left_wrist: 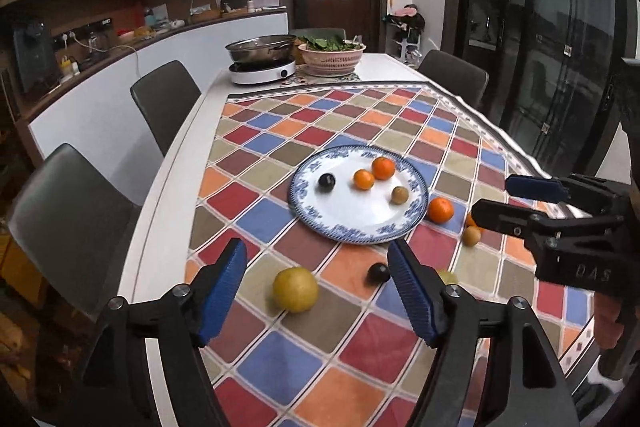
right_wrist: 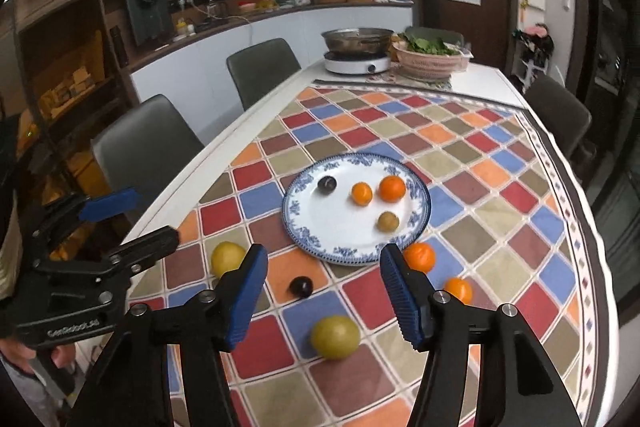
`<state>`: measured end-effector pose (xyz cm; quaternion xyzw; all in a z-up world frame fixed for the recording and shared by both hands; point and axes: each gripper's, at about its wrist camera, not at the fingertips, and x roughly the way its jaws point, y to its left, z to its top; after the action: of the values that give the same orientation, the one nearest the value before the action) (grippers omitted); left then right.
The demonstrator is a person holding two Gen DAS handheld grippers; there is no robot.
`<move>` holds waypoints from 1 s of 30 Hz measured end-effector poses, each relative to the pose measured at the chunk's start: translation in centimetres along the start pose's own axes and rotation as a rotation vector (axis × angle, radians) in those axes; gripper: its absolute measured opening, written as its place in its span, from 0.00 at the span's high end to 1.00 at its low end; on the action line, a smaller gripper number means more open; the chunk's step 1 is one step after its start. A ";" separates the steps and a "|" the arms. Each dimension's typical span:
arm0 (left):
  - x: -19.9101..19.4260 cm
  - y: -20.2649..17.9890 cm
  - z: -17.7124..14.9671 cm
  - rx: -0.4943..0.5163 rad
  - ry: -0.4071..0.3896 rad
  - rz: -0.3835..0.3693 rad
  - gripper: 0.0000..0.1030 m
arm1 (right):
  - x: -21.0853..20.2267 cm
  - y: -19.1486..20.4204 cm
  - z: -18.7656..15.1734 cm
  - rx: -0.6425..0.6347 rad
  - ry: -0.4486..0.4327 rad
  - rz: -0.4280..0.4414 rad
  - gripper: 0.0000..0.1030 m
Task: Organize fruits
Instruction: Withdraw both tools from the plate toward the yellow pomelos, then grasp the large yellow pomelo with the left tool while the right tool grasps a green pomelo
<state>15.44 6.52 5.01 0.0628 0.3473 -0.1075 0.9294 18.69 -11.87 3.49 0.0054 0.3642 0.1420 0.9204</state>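
Note:
A blue-rimmed white plate [left_wrist: 360, 231] [right_wrist: 320, 243] lies on the checked cloth, holding a dark plum [left_wrist: 326, 182], two oranges [left_wrist: 363, 179] [left_wrist: 383, 167] and a brownish fruit [left_wrist: 399, 195]. On the cloth lie a yellow fruit [left_wrist: 295, 289] [right_wrist: 227, 258], a dark plum [left_wrist: 378, 273] [right_wrist: 301, 286], a second yellow-green fruit [right_wrist: 335, 337], two oranges [left_wrist: 440, 210] [right_wrist: 419, 256] [right_wrist: 458, 289] and a brown fruit [left_wrist: 471, 235]. My left gripper [left_wrist: 316, 291] [right_wrist: 132, 215] is open, empty, above the near yellow fruit. My right gripper [right_wrist: 324, 291] [left_wrist: 496, 199] is open, empty.
An induction cooker with a steel pot [left_wrist: 262, 61] [right_wrist: 357, 53] and a pink basket of greens [left_wrist: 332, 57] [right_wrist: 430, 61] stand at the table's far end. Grey chairs [left_wrist: 166, 103] [left_wrist: 68, 227] line the left side, another [left_wrist: 454, 75] the far right.

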 end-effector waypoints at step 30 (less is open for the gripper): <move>11.3 1.8 -3.9 0.181 0.255 -0.042 0.27 | 9.1 -0.9 -6.7 0.122 0.322 -0.110 0.39</move>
<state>21.74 7.19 -5.26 0.1522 0.4525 -0.1488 0.8660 20.69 -10.94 -7.63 0.0182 0.5145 0.0681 0.8546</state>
